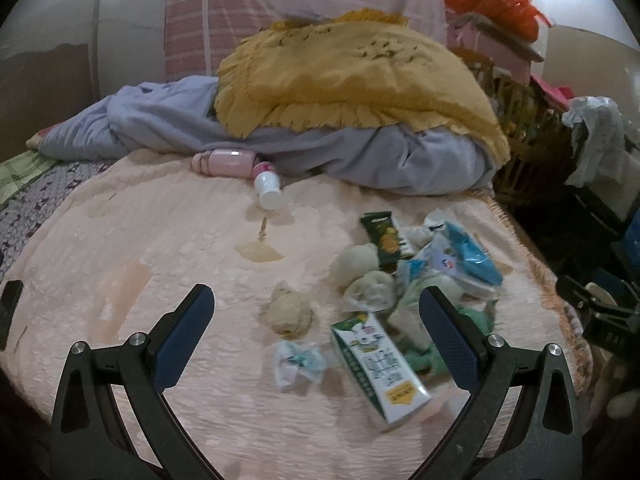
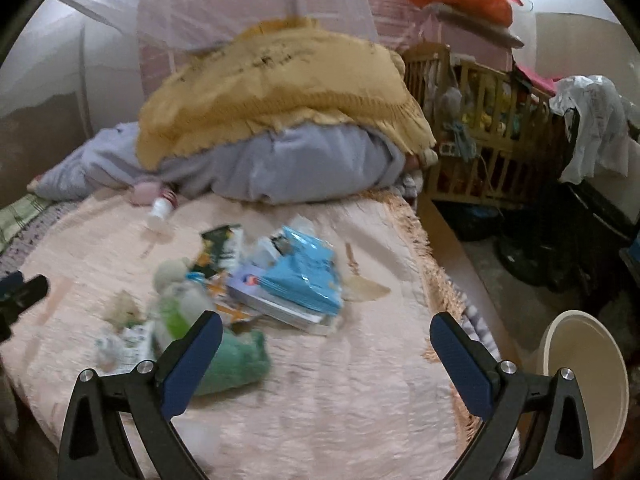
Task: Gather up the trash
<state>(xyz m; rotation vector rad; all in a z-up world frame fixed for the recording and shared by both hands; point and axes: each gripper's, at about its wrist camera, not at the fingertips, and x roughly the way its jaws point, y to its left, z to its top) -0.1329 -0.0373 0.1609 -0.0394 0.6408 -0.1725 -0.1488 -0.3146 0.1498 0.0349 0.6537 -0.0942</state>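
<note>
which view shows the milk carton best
The left wrist view: the milk carton lies sharp and whole between the open tongs, print visible. In the right wrist view it is only a blurred white-green patch at the pile's left edge.

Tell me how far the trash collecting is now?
Nothing looks collected yet. Both the left gripper and right gripper are open and empty. The carton, tissues, wrappers all lie on the bed; the bucket beside it shows no trash inside.

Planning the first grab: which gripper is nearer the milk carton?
Left. The left gripper is open with the milk carton lying between its fingers; the right gripper is open further right of it.
</note>
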